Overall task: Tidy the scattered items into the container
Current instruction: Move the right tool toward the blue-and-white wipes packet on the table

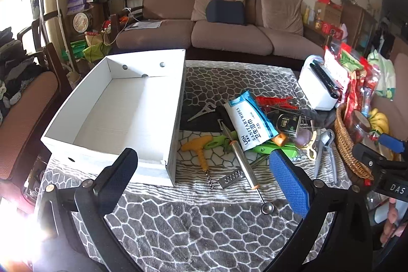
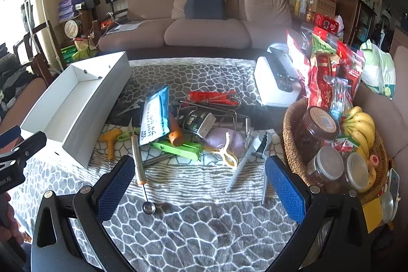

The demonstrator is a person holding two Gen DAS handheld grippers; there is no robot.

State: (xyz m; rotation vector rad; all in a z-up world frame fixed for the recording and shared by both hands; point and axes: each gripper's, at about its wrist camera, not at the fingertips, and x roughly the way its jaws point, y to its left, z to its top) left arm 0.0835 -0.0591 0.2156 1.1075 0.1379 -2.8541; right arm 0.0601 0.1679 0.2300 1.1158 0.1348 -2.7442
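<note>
An empty white box (image 1: 84, 119) sits at the table's left; it also shows in the right wrist view (image 2: 102, 103). Scattered items lie to its right: a wipes pack (image 1: 248, 120) (image 2: 155, 116), a yellow corkscrew (image 1: 197, 147) (image 2: 111, 142), a steel melon baller (image 1: 242, 165) (image 2: 139, 165), a green tool (image 1: 270, 148) (image 2: 178, 147), a red tool (image 1: 274, 101) (image 2: 211, 96), a dark tin (image 1: 288, 122) (image 2: 197, 121) and metal tongs (image 1: 323, 152) (image 2: 251, 157). My left gripper (image 1: 204, 175) is open above the near cloth. My right gripper (image 2: 201, 182) is open, nothing held.
A wicker basket (image 2: 290, 134) with jars, bananas and snack bags stands at the right; a white appliance (image 2: 275, 83) sits behind it. A patterned grey cloth (image 2: 199, 233) covers the table. A brown sofa (image 2: 204, 27) is beyond.
</note>
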